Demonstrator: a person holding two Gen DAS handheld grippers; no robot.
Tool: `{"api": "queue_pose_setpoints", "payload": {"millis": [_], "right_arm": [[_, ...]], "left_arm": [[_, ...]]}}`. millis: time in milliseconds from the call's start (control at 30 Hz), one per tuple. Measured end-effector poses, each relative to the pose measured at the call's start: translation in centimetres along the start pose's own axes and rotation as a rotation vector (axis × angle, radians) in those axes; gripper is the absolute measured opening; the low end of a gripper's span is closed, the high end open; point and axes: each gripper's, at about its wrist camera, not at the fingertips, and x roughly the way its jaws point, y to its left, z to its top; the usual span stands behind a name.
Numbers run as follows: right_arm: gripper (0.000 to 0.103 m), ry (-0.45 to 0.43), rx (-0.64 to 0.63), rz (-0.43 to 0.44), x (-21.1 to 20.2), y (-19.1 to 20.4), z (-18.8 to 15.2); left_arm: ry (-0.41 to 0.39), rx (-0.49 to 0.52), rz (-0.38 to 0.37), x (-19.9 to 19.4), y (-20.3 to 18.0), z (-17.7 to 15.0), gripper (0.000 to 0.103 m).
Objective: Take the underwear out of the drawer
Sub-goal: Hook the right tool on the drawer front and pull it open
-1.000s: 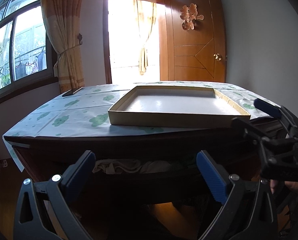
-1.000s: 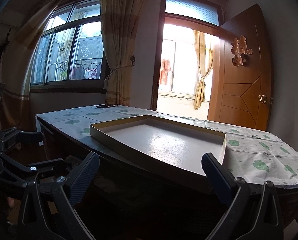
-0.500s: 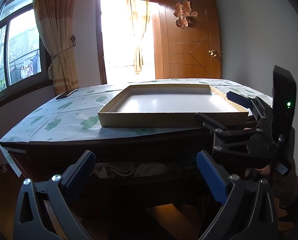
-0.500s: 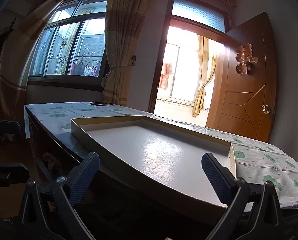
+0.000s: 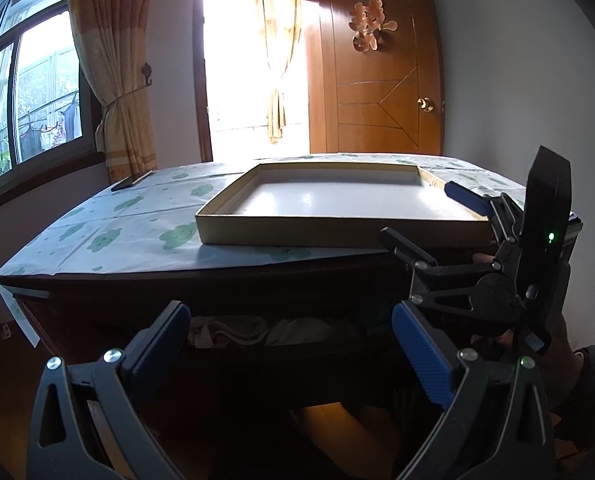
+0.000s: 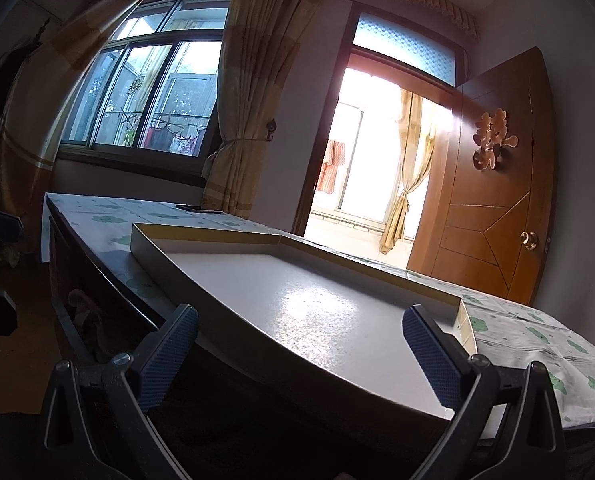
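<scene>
An open dark wooden drawer (image 5: 281,354) sits under the table's front edge, with pale folded underwear (image 5: 257,330) inside. My left gripper (image 5: 293,352) is open and empty, a little in front of the drawer. My right gripper (image 6: 297,354) is open and empty, raised over the near edge of the shallow gold-rimmed tray (image 6: 297,300). It also shows in the left wrist view (image 5: 437,220) at the tray's right front corner. The drawer and cloth (image 6: 85,320) show dimly at the left of the right wrist view.
The table (image 5: 117,236) carries a cloth with green prints and the tray (image 5: 297,236). A dark phone (image 5: 131,181) lies at its far left corner. A window, curtains and an open wooden door (image 5: 381,92) stand behind.
My right gripper has risen and moved forward over the tray's edge. My left gripper has drifted slightly left, staying in front of the drawer.
</scene>
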Motion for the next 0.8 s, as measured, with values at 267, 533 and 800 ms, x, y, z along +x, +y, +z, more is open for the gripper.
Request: {"api": "queue_pose_setpoints", "payload": {"millis": [267,533,800], "right_arm": [[0.102,-0.024,-0.039,-0.024,0.42,-0.17,-0.23],[0.102,-0.02,-0.065,-0.037,0.42,0.22,-0.25],[0.102,-0.015,-0.063,-0.015,0.16,0.31,-0.23]], "left_arm": [[0.007,-0.014,0.0,-0.02,0.26,-0.18,0.103],[0.012,-0.013,-0.002,-0.14,0.16,-0.4,0.103],[0.022,-0.021,-0.004,-0.03,0.28,-0.7,0.103]]}}
